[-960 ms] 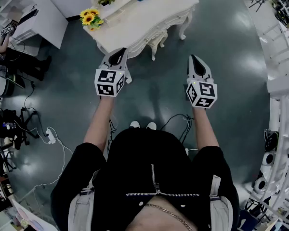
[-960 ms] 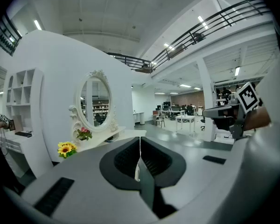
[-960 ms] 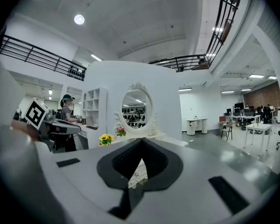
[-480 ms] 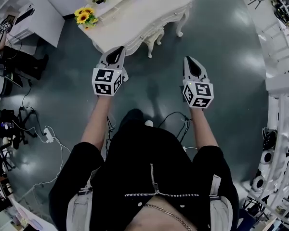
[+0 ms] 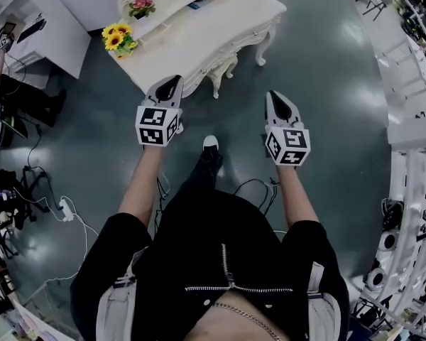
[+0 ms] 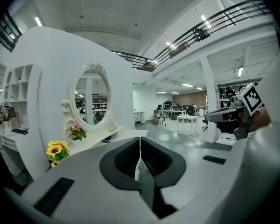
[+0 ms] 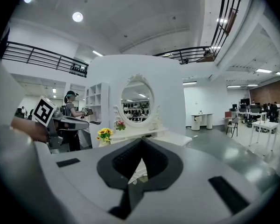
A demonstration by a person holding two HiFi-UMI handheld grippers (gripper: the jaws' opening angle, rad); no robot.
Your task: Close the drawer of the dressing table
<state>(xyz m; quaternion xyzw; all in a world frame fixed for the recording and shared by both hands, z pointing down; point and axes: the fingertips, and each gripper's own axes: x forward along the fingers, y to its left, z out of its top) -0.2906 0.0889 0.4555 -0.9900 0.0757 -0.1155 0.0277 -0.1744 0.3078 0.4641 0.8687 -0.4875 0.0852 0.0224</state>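
Right, approach step. The left gripper point(image 5: 169, 84) and right gripper point(image 5: 277, 99) are held out ahead of the person, jaws pressed together on both with nothing between them, likely because a closed tip is enough for pushing. The dressing table point(image 5: 220, 20) stands ahead, nearer the left one, with sunflowers point(image 5: 115, 40) on its counter. Its drawer side faces the person, too small to tell how far open. No contact apparent.
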